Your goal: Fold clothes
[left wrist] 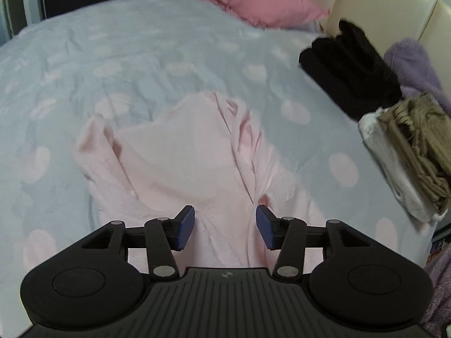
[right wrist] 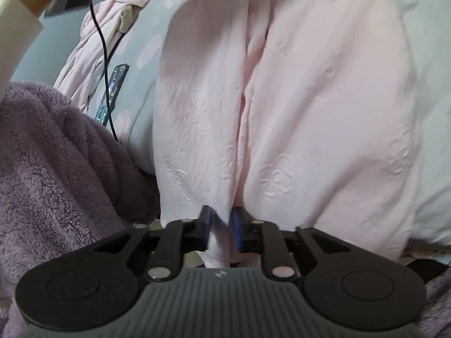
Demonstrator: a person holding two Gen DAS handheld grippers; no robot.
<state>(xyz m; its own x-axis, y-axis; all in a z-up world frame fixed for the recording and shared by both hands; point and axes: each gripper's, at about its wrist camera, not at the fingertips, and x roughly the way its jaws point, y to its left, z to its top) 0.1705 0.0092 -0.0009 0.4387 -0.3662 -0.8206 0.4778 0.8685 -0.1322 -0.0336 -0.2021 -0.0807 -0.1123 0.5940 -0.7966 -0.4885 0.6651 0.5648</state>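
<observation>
- The pink garment (left wrist: 197, 155) lies on the bed (left wrist: 141, 56), long axis running far from both grippers.
- Left gripper (left wrist: 225, 229) spread, empty, above its near hem.
- Right gripper (right wrist: 220, 229) parted narrowly; hem fabric between, grip uncertain.

The right gripper's (right wrist: 220, 226) blue pads are showing blurred, with the pink garment's (right wrist: 310, 98) hem lying between them; contact is not resolving. The purple fleece (right wrist: 56, 155) is running off the left edge. The black stack (left wrist: 352, 67) is appearing smeared.
</observation>
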